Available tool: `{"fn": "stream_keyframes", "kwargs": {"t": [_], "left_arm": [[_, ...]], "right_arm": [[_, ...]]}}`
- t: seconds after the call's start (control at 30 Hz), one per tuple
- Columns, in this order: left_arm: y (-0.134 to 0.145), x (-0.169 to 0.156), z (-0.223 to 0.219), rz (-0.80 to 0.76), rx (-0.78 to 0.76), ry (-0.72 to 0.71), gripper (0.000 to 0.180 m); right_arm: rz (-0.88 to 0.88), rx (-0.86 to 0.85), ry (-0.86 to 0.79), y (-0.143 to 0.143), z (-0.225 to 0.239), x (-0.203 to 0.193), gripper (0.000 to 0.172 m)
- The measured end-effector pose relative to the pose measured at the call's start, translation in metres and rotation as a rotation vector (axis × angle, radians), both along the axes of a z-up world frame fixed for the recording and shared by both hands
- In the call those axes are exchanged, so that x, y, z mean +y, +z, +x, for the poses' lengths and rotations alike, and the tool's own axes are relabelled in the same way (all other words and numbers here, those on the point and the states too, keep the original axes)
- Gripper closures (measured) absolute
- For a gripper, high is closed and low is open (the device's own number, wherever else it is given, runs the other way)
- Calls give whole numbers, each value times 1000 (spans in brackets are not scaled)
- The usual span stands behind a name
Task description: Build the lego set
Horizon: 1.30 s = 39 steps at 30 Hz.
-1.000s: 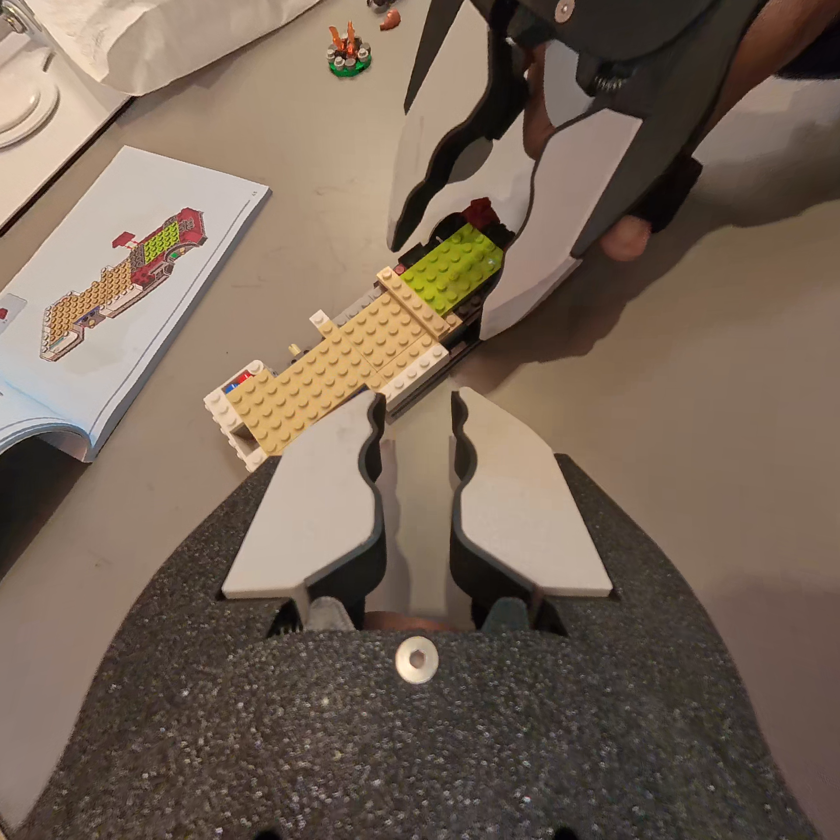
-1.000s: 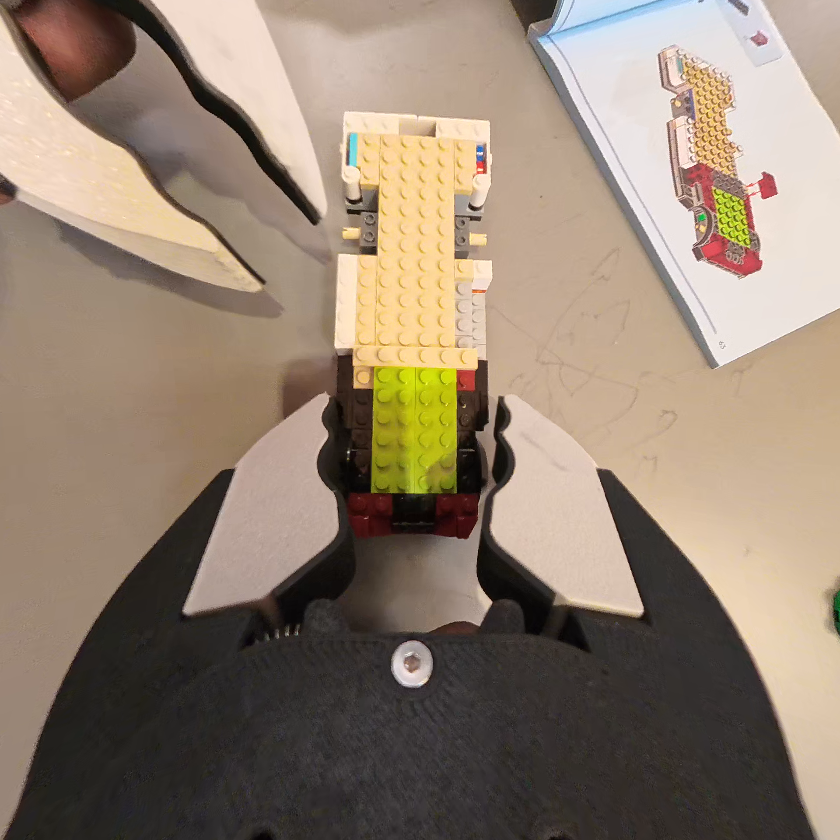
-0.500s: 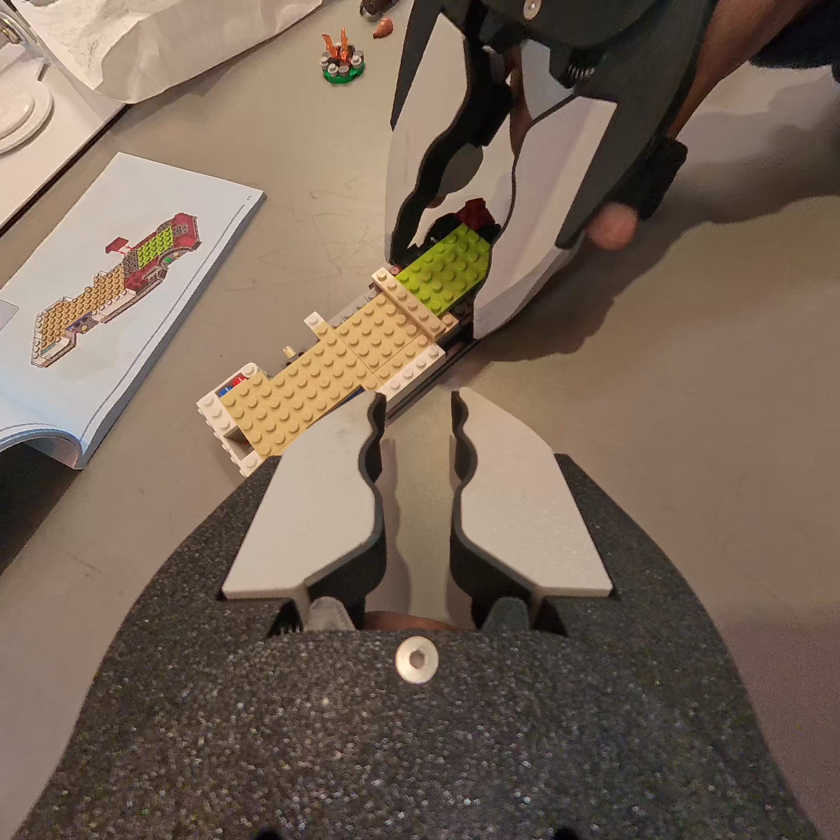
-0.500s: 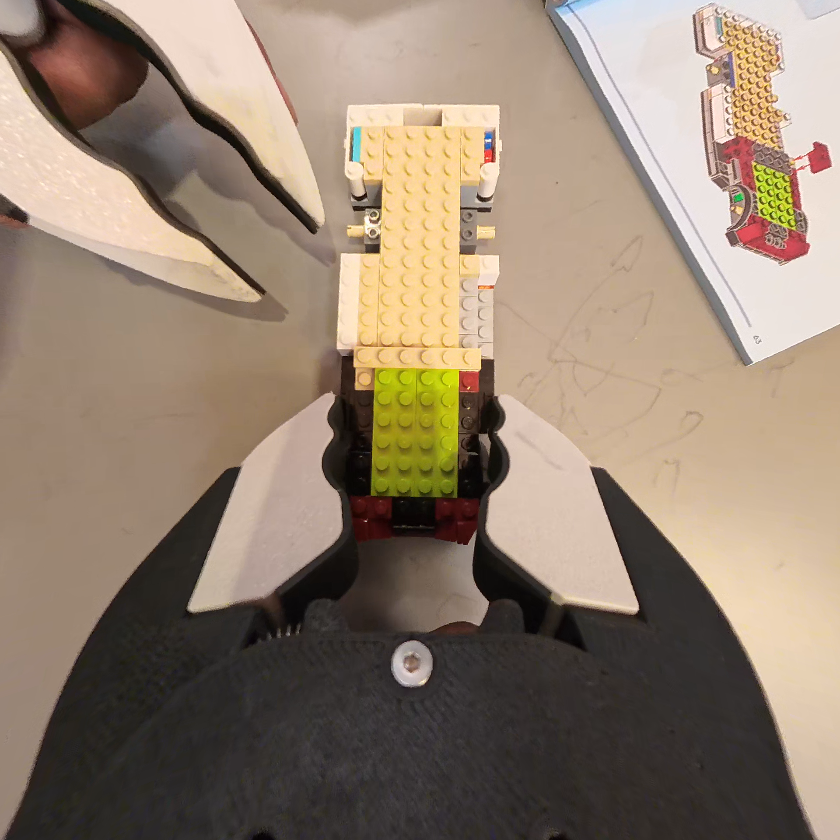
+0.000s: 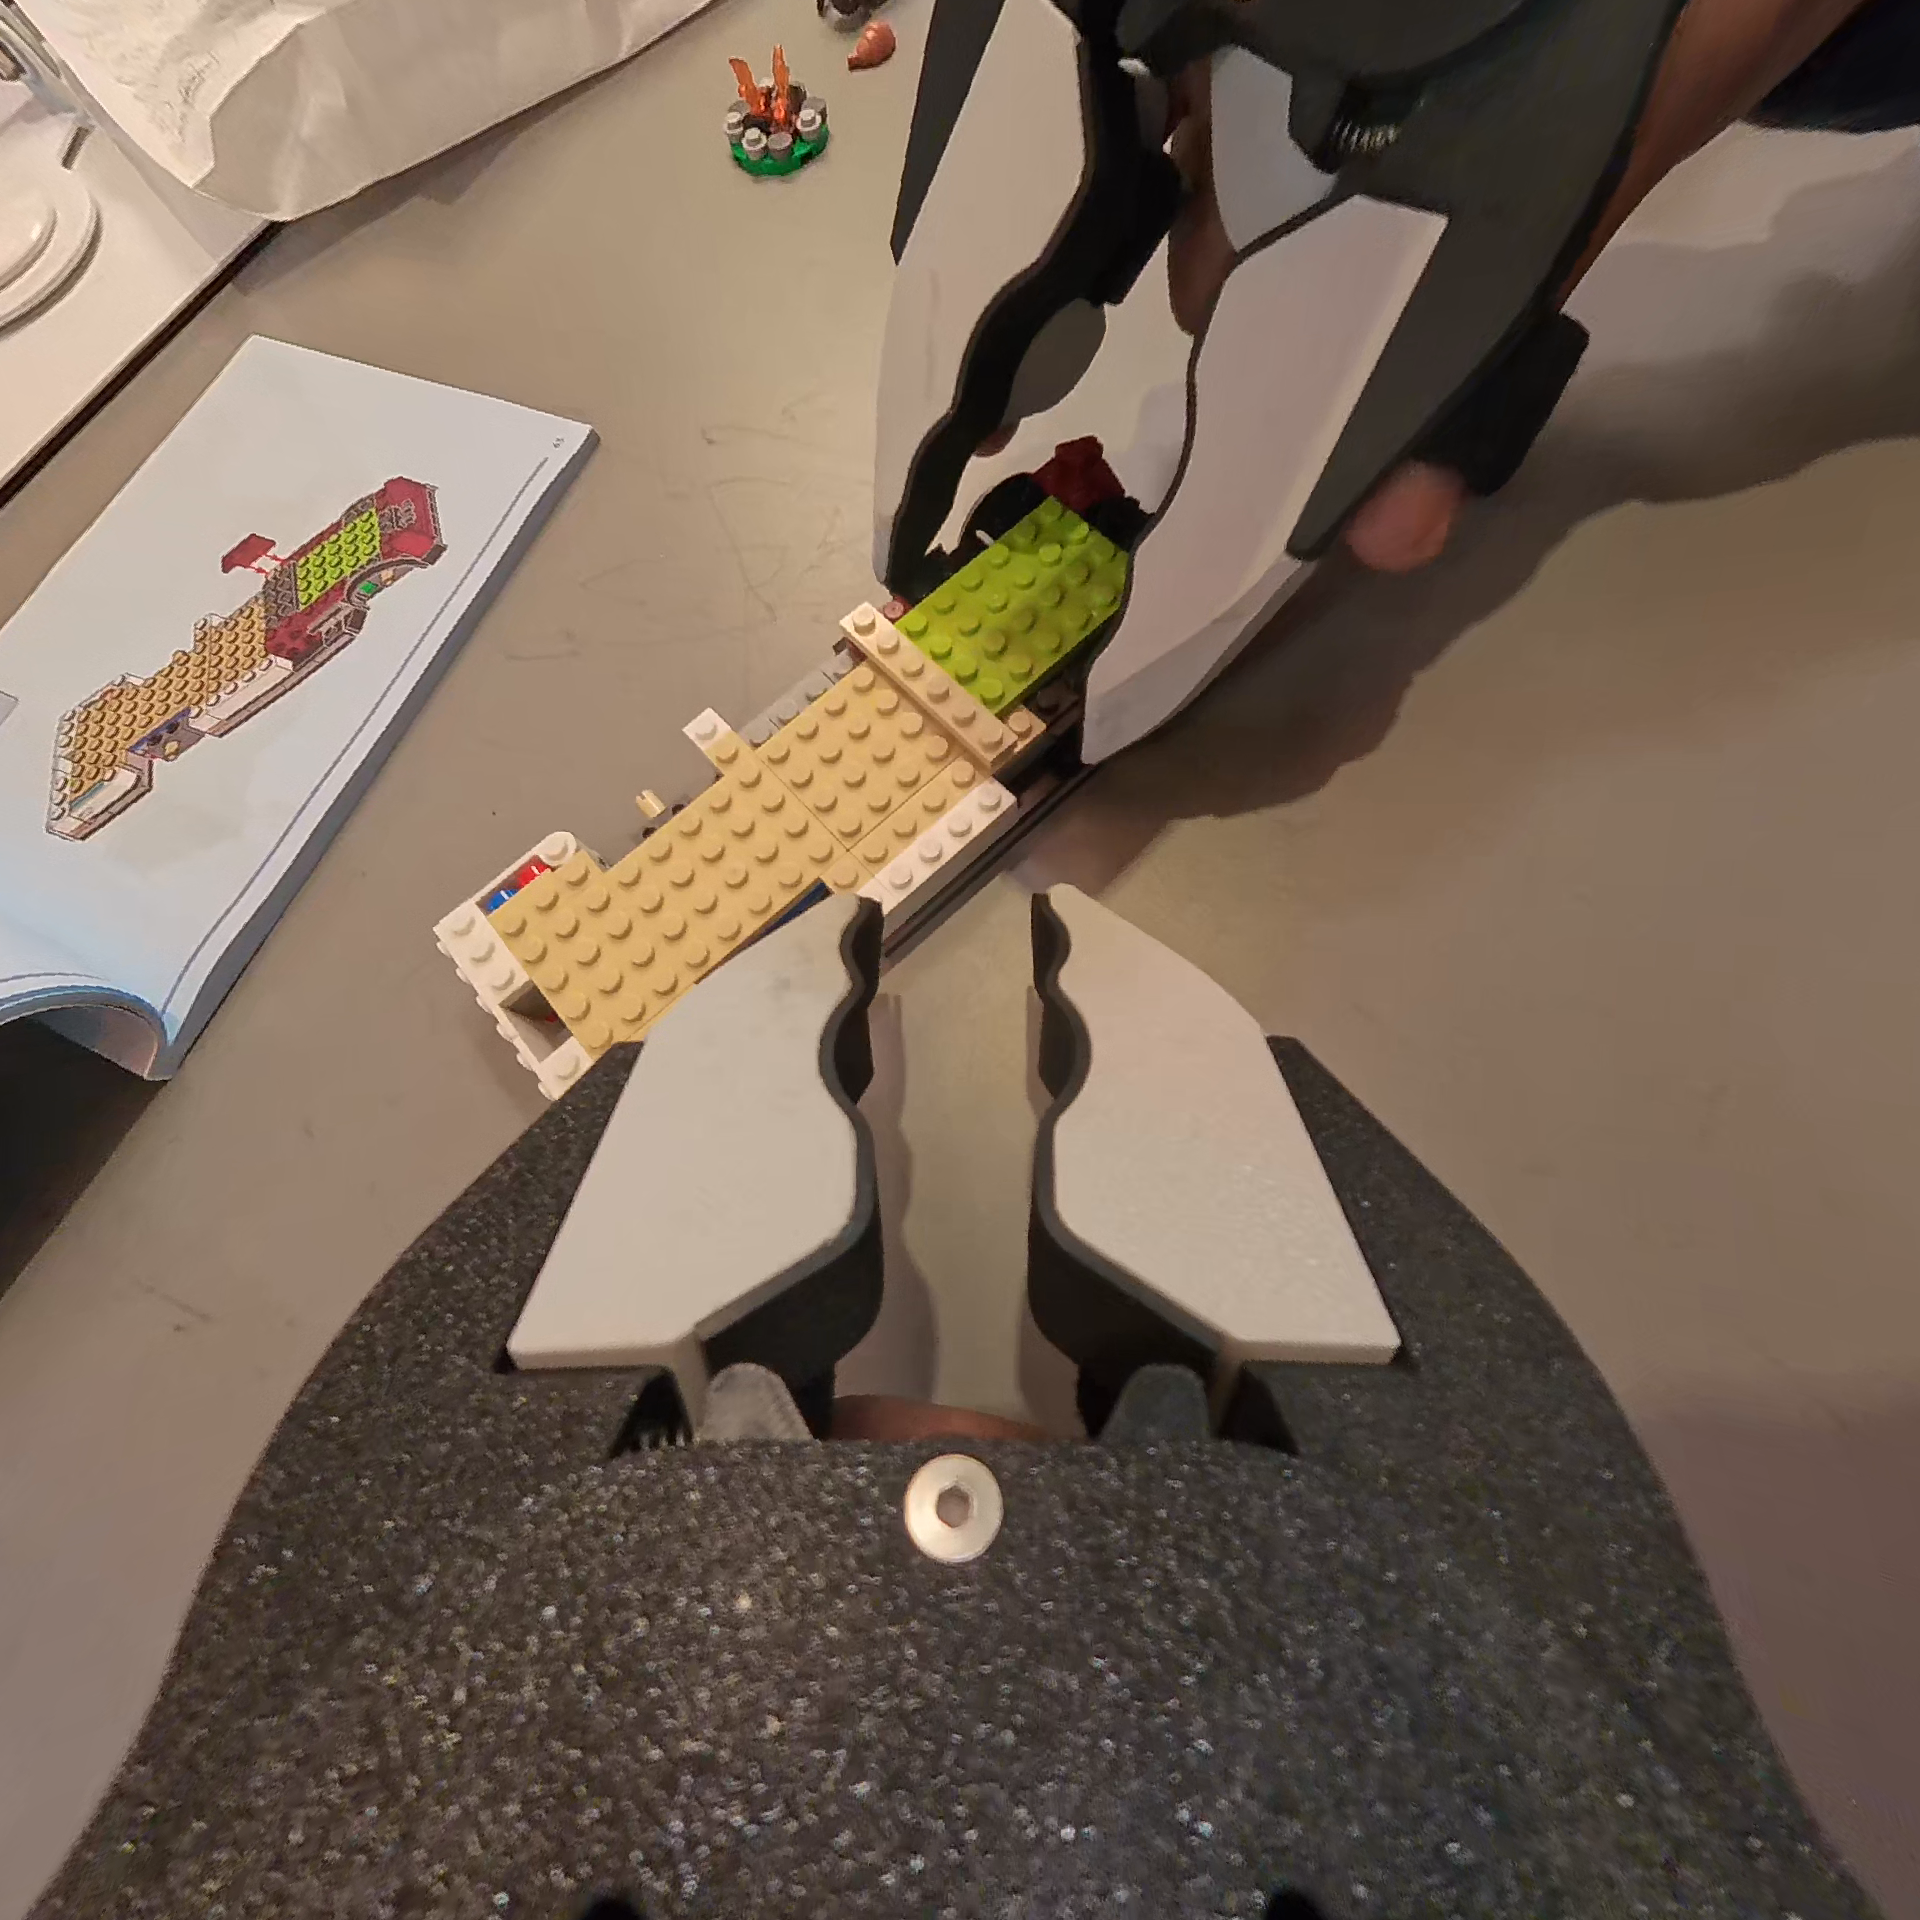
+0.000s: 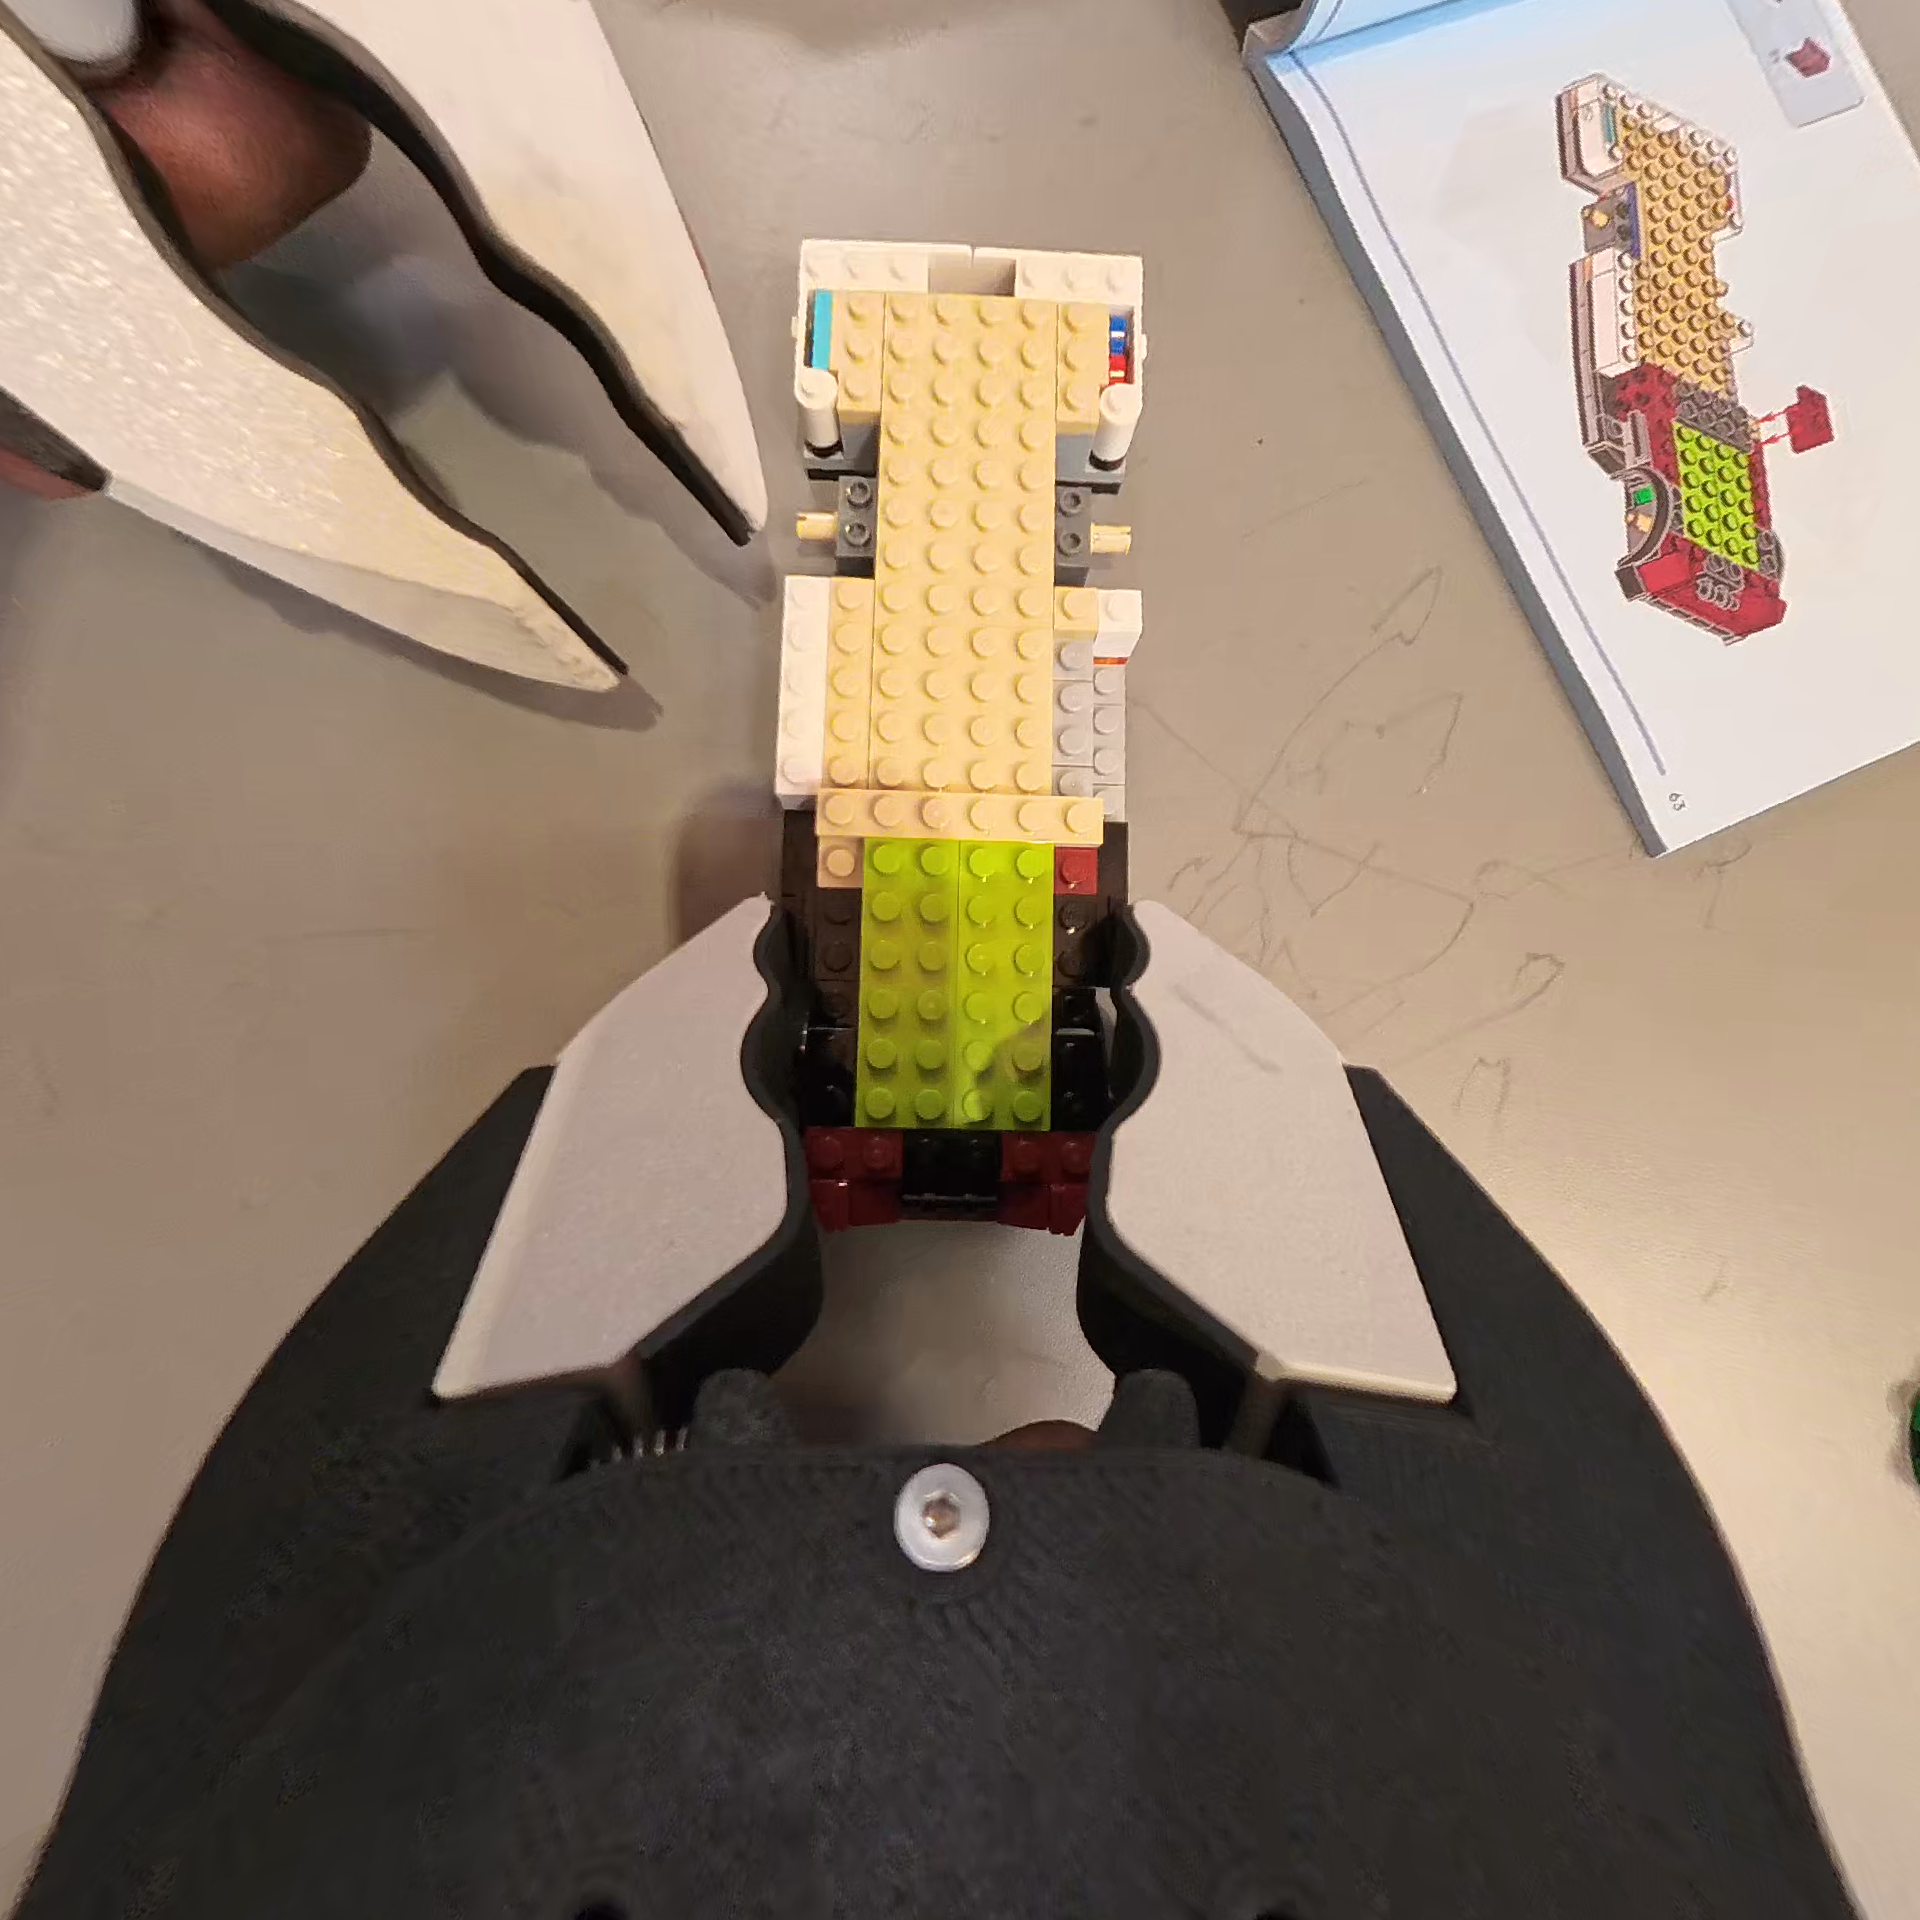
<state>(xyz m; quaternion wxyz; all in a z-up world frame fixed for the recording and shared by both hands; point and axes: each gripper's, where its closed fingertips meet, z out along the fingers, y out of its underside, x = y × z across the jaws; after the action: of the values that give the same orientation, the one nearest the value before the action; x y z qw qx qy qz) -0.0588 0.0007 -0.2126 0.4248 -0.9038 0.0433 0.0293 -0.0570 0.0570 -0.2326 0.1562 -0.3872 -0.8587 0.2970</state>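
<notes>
The right gripper is squeezing the lime-green and black end of the long tan plastic brick model on the grey table, while the half-open, bare left gripper is hovering just beside its white edge.

One long tan, lime-green and dark-red toy-brick model, one open pale-blue instruction booklet, one small green-based brick campfire, two grey-fingered handheld grippers, one white paper sheet

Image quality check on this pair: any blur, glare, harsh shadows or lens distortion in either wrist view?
Left wrist view: brick model sharp; right gripper casts a dark soft-edged shadow on the table; wide-angle stretch at the edges; no glare. Right wrist view: model sharp, left gripper's fingers at top left slightly smeared and brightly lit; booklet legible, bowed by the lens.
</notes>
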Motion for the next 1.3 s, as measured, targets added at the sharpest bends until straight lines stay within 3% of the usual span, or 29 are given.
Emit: {"fn": "stream_keyframes", "kwargs": {"t": [0.47,0.57,0.77,0.83,1.3], "left_arm": [[0,0,1,25,20,-12,150],[3,5,1,72,120,-45,144],[-6,17,-2,63,505,-154,133],[-5,22,0,73,607,-182,136],[-2,52,-5,57,934,-194,136]], "right_arm": [[-20,4,10,1,2,3,113],[-26,8,0,1,2,6,114],[-68,20,-20,4,1,8,114],[-89,22,-31,6,2,10,114],[-213,24,-84,17,-1,11,114]]}}
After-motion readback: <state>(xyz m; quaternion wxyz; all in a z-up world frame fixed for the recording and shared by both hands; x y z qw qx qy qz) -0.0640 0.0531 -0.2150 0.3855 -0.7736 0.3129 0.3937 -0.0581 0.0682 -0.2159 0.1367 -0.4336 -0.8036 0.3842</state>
